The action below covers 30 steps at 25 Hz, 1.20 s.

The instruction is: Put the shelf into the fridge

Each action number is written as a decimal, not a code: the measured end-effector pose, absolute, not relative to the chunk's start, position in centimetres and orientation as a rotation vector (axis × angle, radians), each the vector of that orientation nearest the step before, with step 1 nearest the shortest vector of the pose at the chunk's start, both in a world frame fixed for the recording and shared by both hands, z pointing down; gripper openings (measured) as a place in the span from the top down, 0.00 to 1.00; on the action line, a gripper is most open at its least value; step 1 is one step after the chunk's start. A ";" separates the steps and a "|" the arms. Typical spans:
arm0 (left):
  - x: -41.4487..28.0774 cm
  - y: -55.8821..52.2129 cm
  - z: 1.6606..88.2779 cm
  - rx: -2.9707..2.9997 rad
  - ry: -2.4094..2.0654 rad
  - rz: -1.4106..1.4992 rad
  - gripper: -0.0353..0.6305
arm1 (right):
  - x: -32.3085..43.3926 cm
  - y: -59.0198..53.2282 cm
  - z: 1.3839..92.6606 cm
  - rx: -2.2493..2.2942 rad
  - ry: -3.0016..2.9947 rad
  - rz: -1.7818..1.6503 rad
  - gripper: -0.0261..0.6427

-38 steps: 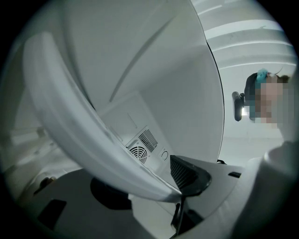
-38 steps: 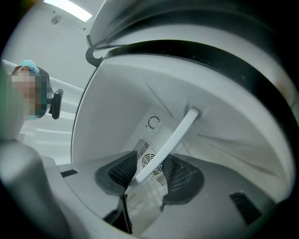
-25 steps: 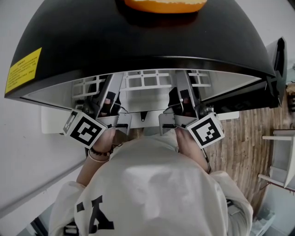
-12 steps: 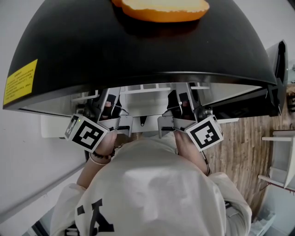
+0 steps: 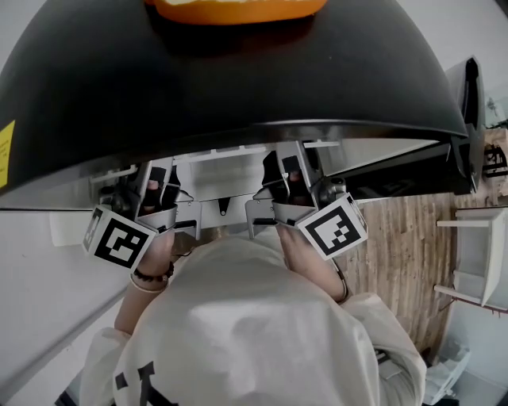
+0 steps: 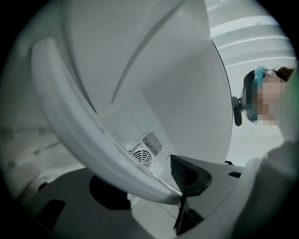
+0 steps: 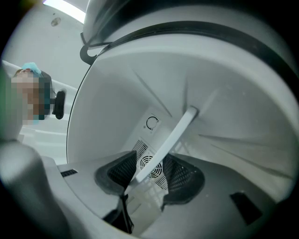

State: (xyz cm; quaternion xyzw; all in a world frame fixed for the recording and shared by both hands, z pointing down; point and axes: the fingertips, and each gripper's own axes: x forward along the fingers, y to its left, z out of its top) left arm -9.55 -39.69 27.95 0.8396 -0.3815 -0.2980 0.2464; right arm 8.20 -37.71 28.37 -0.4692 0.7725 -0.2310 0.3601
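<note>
The black-topped fridge (image 5: 238, 79) fills the head view, and the white shelf (image 5: 218, 178) reaches in under its front edge. My left gripper (image 5: 159, 186) and right gripper (image 5: 286, 178) sit at the shelf's near edge, side by side. In the left gripper view the shelf rim (image 6: 70, 116) runs down onto the one visible black pad (image 6: 187, 175); the other pad is hidden behind it. In the right gripper view a thin shelf bar (image 7: 173, 135) lies between the two pads of the right gripper (image 7: 149, 175). Those jaws are opening, with gaps beside the bar.
The fridge's white back wall has a round fan vent (image 7: 150, 164). An orange object (image 5: 238, 8) lies on the fridge top. The open door (image 5: 468, 119) stands at the right. White racks (image 5: 476, 262) stand on the wooden floor (image 5: 405, 246). A person stands in the background (image 6: 261, 93).
Both grippers and the shelf have gone deeper under the fridge top; the shelf's grid that showed earlier is now hidden. The grippers have drifted left in the view.
</note>
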 end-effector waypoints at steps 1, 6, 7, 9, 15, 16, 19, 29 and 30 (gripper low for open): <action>-9.6 -39.6 28.0 2.288 -1.045 -0.805 0.57 | 8.1 -37.7 28.4 -1.216 1.996 -0.596 0.69; -9.4 -38.1 28.9 2.312 -1.086 -0.726 0.56 | 8.5 -36.5 28.8 -1.305 2.020 -0.578 0.65; -9.3 -37.7 29.0 2.328 -1.095 -0.703 0.56 | 8.3 -36.0 28.8 -1.310 2.025 -0.569 0.64; -9.5 -37.0 29.2 2.344 -1.103 -0.680 0.56 | 7.7 -35.2 28.7 -1.305 2.034 -0.556 0.64; -10.0 -34.0 31.3 2.369 -1.131 -0.564 0.56 | 5.7 -32.1 30.3 -1.365 2.055 -0.575 0.64; -10.0 -33.4 31.6 2.369 -1.131 -0.548 0.56 | 5.6 -31.6 30.7 -1.384 2.064 -0.581 0.64; -9.3 -31.6 32.1 2.410 -1.117 -0.487 0.57 | 4.7 -30.2 31.3 -1.404 2.114 -0.570 0.65; -7.9 -27.9 29.4 2.632 -1.083 -0.455 0.81 | 1.8 -27.8 30.0 -1.271 2.260 -0.491 0.88; -7.6 -27.5 29.0 2.649 -1.069 -0.463 0.83 | 1.6 -27.6 29.8 -1.263 2.281 -0.465 0.89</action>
